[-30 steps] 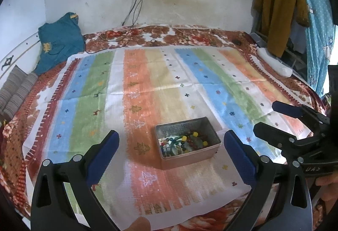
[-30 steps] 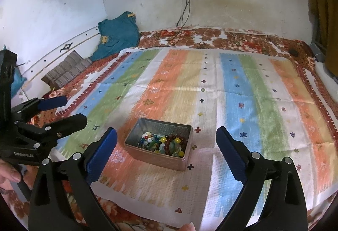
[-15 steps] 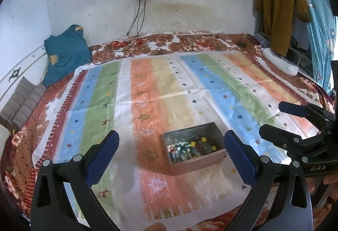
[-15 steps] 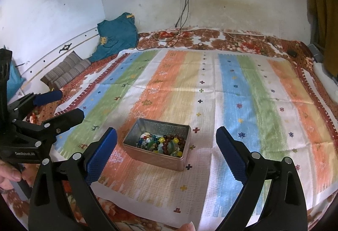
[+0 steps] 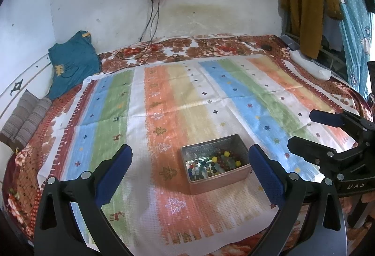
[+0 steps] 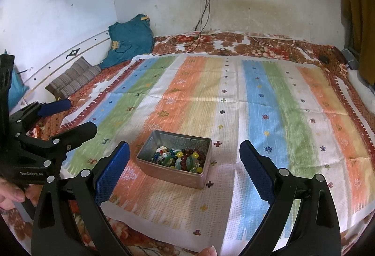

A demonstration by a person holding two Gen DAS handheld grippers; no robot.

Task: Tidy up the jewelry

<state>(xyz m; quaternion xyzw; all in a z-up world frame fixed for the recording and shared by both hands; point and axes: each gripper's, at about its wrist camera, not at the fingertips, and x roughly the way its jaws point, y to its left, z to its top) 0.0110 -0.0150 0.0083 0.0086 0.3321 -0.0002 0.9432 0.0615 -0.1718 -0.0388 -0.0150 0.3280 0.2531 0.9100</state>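
The beads (image 6: 179, 158) in the tin (image 6: 174, 172) form a tangle; single pieces are hard to make out; the tin's near wall hides its floor in the left view; the tin stands on the striped cloth (image 5: 211, 96) on the bed, ahead of and between the fingers of the left hand-held gripper (image 5: 189, 169) and the right hand-held gripper (image 6: 185, 162); both are released, jaws wide, grasping nothing.

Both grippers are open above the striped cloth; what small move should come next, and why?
Probably lower the right gripper into the tin for the bead bracelets: it's open, empty and aimed there, and all the jewelry sits piled inside.
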